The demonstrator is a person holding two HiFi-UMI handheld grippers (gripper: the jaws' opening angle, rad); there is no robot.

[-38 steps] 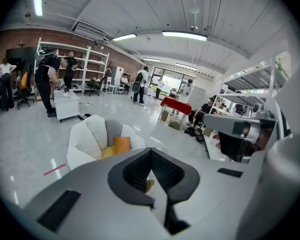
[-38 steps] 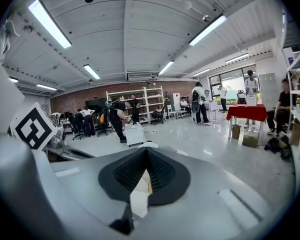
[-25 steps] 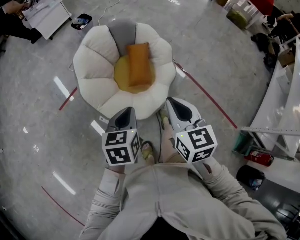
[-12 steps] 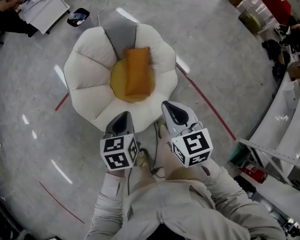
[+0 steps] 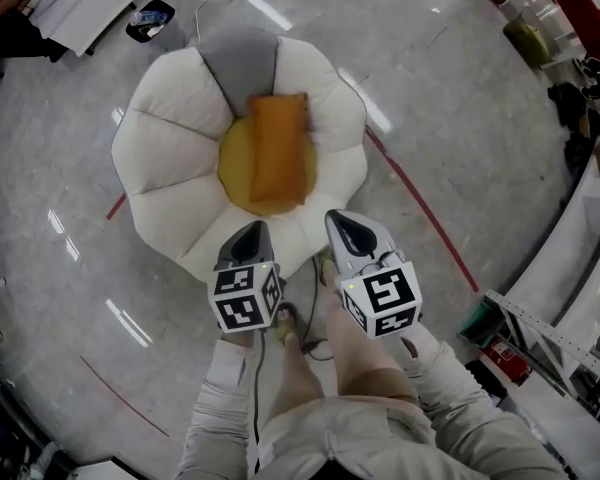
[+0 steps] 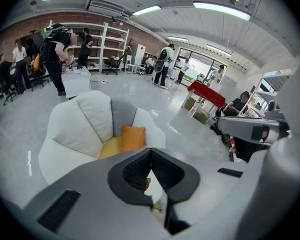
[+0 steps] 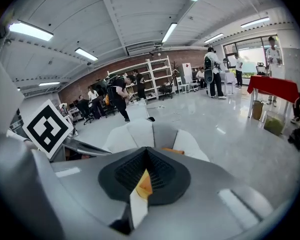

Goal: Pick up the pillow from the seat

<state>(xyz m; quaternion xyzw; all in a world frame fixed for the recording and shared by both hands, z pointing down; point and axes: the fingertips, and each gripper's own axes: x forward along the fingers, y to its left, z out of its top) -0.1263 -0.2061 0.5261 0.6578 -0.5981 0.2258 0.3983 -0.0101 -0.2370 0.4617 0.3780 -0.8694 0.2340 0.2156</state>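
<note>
**Both claws closed, pillow waiting on the seat**

The orange pillow (image 5: 278,148) lies on the yellow centre of the white, petal-shaped seat (image 5: 165,158), its far end leaning on the grey back panel. The left gripper (image 5: 249,232) and right gripper (image 5: 342,221) hang side by side over the seat's near edge, well short of the pillow. The left jaws are pressed together with nothing between them. The right jaws look the same, and the orange and white sliver in their gap is probably the seat beyond rather than anything held.

The main risk is reaching in with the jaws closed: they would only shove the pillow deeper into the cushion. Both pillow and seat look soft, so a shallow pinch on one corner could slip free as it lifts, and pressing down would just sink the seat.

The floor (image 5: 460,98) is polished grey and glossy, streaked with reflections of the ceiling lights and crossed by a red tape line (image 5: 420,213). Around it is an open workshop: white shelving (image 6: 107,44) against a brick wall, a red table (image 6: 206,93), and people standing far off.
</note>
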